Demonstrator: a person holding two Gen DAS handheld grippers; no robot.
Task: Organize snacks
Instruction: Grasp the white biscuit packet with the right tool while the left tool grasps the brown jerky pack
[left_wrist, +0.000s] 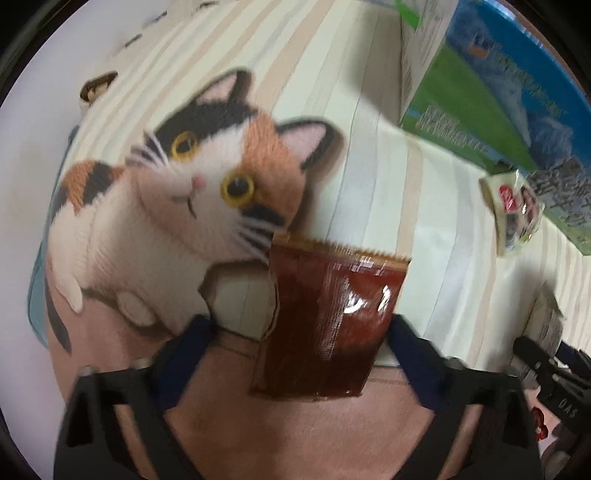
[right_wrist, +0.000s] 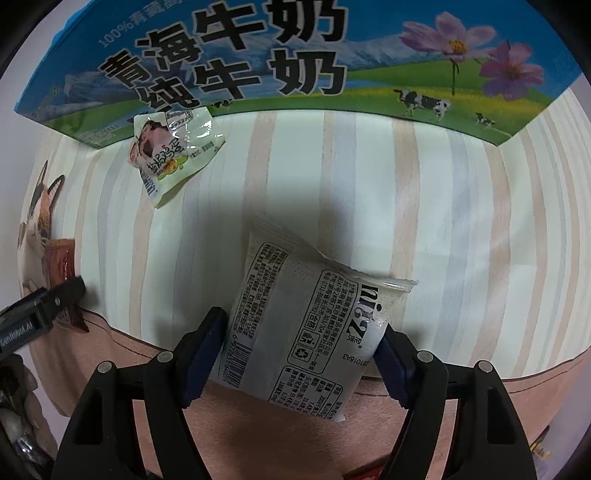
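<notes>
A brown see-through snack packet (left_wrist: 332, 325) lies on the striped cloth (left_wrist: 369, 166) beside a printed cat. My left gripper (left_wrist: 299, 328) points down over it and stands open: the right pad is at the packet's edge, the left pad a gap away. In the right wrist view a white printed snack packet (right_wrist: 295, 332) sits between both blue pads, and my right gripper (right_wrist: 301, 325) is shut on it. A small pale egg-snack packet (right_wrist: 173, 155) lies loose by the milk box, and it shows too (left_wrist: 517, 214) in the left wrist view.
A large blue-and-green milk box (right_wrist: 258, 55) stands along the far edge of the cloth (right_wrist: 443, 221). The cat print (left_wrist: 184, 192) fills the cloth's left part. My left gripper (right_wrist: 48, 306) with the brown packet (right_wrist: 61, 258) shows at the right view's left edge.
</notes>
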